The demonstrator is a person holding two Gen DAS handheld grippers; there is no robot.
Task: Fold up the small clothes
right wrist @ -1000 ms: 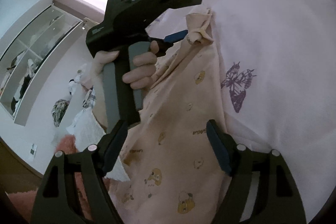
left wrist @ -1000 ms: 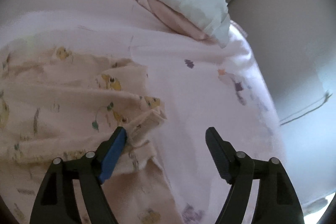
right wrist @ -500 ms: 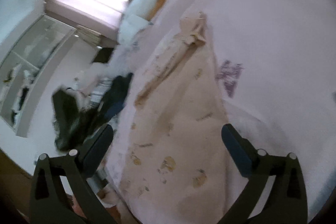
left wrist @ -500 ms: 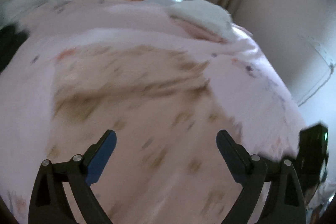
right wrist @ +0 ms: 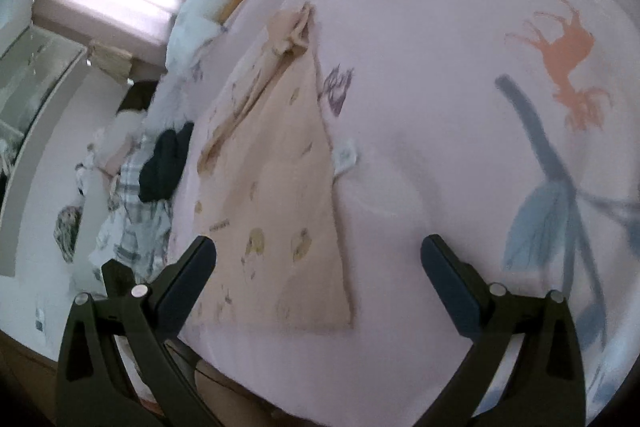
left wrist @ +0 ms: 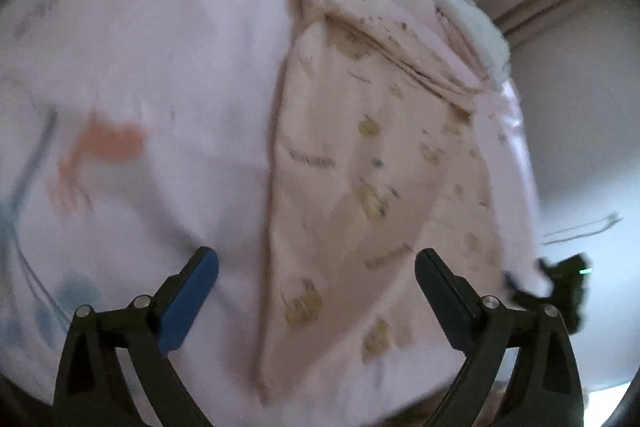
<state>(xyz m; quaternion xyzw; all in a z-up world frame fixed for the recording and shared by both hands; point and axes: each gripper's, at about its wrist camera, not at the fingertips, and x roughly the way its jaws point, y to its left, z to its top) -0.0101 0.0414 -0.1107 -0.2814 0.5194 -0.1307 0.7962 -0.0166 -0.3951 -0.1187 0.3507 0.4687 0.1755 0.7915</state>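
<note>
- left wrist view: the left gripper (left wrist: 316,279) is hanging wide open and holding nothing, above the peach garment (left wrist: 360,187), which is lying flat on the pink bedsheet (left wrist: 180,67).
- the garment is stretching from 6 o'clock up toward 1 o'clock, a folded flap lying across its far end.
- right wrist view: the right gripper (right wrist: 318,267) is also gaping wide and empty; the garment (right wrist: 272,187) is lying toward 11 o'clock, a white tag (right wrist: 345,157) sticking out at its right edge.

Left wrist view looking down along its fingers (left wrist: 200,279) at the bed (left wrist: 160,67), right wrist view likewise from the near edge, both sharing the peach garment (left wrist: 352,187) (right wrist: 272,187)
</note>
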